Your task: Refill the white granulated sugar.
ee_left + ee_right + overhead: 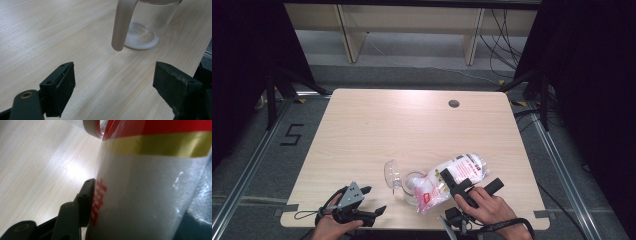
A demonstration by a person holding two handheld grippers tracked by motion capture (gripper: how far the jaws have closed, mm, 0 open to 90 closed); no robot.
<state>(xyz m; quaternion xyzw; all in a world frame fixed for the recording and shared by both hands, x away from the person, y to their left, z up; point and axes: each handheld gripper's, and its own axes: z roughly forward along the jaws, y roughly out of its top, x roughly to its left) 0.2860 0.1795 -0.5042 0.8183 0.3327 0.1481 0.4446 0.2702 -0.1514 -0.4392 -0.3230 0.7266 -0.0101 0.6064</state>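
Pouring in hand: right tongs (472, 186) grasp the bag (452, 179), tipped over the jar (413, 185); left tongs (371, 199) released. Next: tilt further, steadily.

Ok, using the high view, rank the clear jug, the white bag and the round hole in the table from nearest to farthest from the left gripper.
From the left gripper:
1. Clear jug, just to its right near the front edge.
2. White bag, beyond the jug, held in the right gripper.
3. Round hole, far side of the table.
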